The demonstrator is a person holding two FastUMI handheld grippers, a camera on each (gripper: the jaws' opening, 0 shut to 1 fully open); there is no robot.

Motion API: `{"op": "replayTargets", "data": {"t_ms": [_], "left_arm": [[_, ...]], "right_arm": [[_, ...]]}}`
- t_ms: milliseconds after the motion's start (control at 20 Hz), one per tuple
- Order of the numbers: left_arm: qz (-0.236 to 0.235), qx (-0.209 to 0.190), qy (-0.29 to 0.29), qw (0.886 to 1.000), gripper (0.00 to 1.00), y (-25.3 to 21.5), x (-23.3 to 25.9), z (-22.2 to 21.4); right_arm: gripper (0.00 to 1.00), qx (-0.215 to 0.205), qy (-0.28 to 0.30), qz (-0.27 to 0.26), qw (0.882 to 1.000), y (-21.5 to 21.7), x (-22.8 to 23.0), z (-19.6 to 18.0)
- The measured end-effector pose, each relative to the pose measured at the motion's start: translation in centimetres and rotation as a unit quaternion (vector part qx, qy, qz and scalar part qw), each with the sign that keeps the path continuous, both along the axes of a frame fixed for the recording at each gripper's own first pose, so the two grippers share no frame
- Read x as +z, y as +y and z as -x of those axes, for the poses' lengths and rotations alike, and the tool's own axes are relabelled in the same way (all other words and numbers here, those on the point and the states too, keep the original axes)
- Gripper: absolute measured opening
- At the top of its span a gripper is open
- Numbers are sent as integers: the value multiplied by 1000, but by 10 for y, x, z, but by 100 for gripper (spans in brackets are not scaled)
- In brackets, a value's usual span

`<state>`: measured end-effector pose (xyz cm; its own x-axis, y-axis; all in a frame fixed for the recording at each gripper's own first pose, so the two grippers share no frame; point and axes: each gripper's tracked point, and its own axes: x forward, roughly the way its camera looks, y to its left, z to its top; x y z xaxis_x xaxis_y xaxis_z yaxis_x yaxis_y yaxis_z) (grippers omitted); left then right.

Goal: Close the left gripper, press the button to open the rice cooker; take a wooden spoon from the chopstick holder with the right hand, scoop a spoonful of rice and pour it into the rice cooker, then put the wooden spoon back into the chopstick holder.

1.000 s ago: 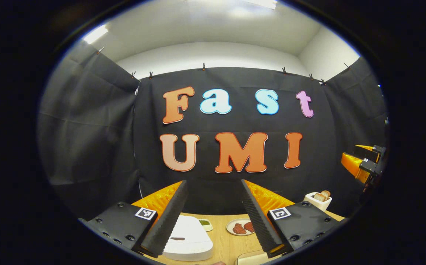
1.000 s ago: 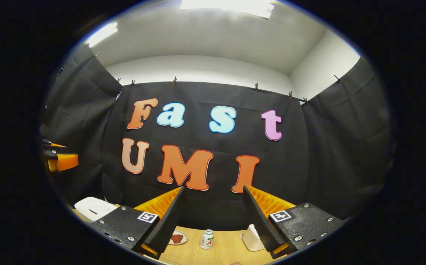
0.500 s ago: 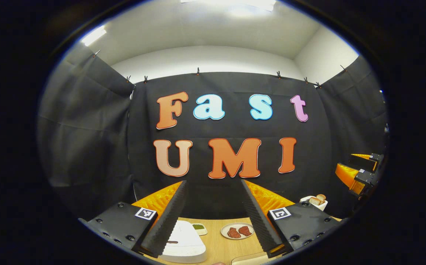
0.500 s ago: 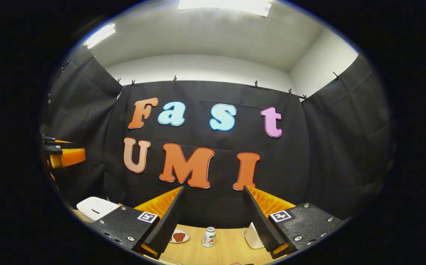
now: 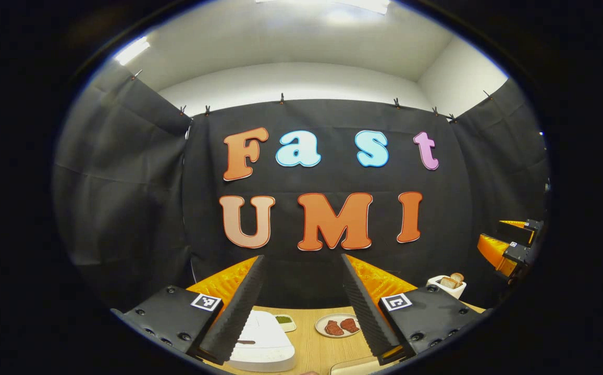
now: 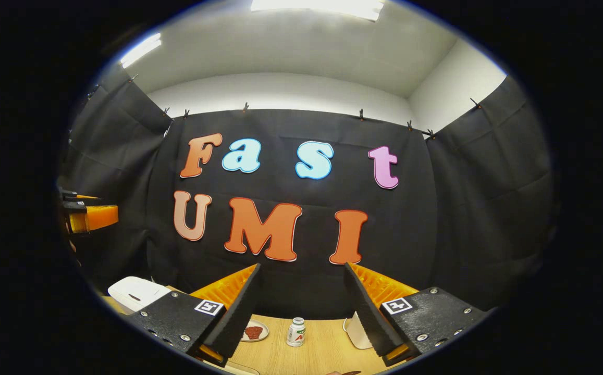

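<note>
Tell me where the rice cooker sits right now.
In the left gripper view the white rice cooker sits on the wooden table, low and left of centre, with a small green dish just behind it.

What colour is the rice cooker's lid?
White. The rice cooker lid shows best in the left gripper view, low on the table.

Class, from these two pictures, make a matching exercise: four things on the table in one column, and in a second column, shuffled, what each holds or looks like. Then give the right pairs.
Things:
1. plate
2. toaster
3. rice cooker
4. small bottle

Descriptions:
A. white, lid down, between the left tool's fingers in the left gripper view
B. holds reddish-brown pieces of food
C. stands upright with a white cap
D. has slices of bread sticking out of its top

Pairs: 1-B, 2-D, 3-A, 4-C
</note>
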<state>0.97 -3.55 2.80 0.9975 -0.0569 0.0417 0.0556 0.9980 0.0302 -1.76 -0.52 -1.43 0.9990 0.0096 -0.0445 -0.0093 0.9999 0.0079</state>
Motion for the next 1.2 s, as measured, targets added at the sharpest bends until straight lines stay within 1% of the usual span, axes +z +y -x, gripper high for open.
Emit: {"op": "replayTargets", "data": {"t_ms": [250, 450, 550, 600, 700, 750, 800, 850, 900, 1050, 1200], "left_arm": [[-2, -3, 4, 1000, 96, 0, -3, -3], [-11, 1, 5, 1000, 60, 3, -4, -3], [-35, 41, 9, 998, 25, 22, -11, -11], [-35, 60, 12, 998, 8, 34, -12, -14], [-16, 59, 32, 998, 8, 34, -25, -19], [-7, 62, 49, 997, 6, 39, -29, -15], [4, 62, 67, 996, 5, 46, -44, -27], [7, 71, 87, 994, 5, 57, -55, -31], [10, 79, 111, 991, 5, 69, -68, -35], [31, 86, 180, 979, 5, 87, -107, -41], [61, 85, 250, 963, 6, 101, -148, -49]], "right_arm": [[95, -3, 8, 1, 1000, -2, -5, 0], [95, -5, 12, 7, 1000, -2, -8, 0], [95, -4, 15, 7, 1000, 0, -11, -2], [95, -3, 16, 7, 1000, 1, -11, -1], [95, -5, 17, 8, 1000, 0, -12, -2], [95, -7, 19, 9, 1000, -2, -13, -1], [95, -7, 21, 9, 1000, -2, -15, 0], [95, -9, 24, 10, 1000, -3, -17, 0], [95, -12, 28, 9, 1000, -5, -19, 0], [95, -20, 40, 13, 999, -9, -26, 4], [95, -33, 53, 17, 998, -14, -35, 10]]}}
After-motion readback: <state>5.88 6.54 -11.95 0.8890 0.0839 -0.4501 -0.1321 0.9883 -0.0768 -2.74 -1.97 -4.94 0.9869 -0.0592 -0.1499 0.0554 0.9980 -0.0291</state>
